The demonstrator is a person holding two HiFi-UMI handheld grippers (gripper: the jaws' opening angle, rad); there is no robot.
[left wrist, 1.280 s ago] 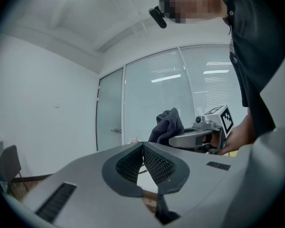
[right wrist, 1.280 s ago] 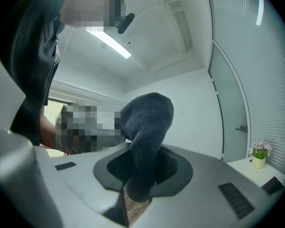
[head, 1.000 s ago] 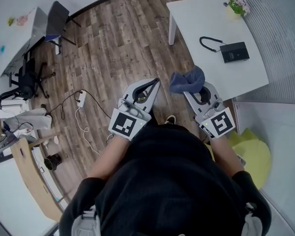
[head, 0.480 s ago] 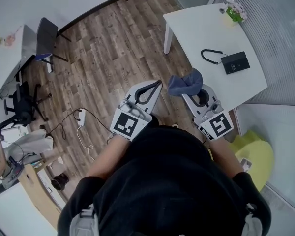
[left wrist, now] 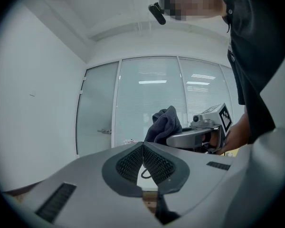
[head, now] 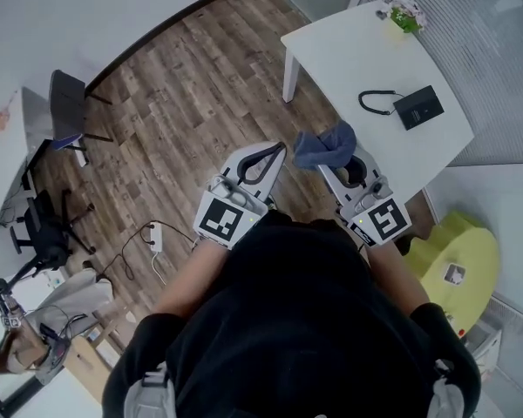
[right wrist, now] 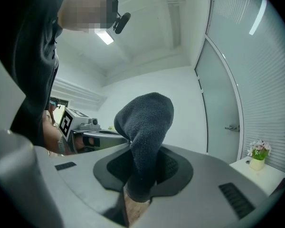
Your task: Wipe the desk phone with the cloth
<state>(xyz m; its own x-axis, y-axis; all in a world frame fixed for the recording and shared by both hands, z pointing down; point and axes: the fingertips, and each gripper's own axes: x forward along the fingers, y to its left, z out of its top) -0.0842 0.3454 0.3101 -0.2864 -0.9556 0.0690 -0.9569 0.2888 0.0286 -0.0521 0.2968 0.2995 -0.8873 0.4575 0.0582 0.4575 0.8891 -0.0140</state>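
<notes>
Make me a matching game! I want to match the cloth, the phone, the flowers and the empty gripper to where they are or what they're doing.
Things:
1. cloth
2. desk phone
3. potted flowers
4. left gripper

Places or states:
a. shut, with nothing in it
b. at a corner of the white table
c. clamped in the right gripper
d. flat on the white table, beside a black cord

Pairs: 1-c, 2-d, 3-b, 4-a
</notes>
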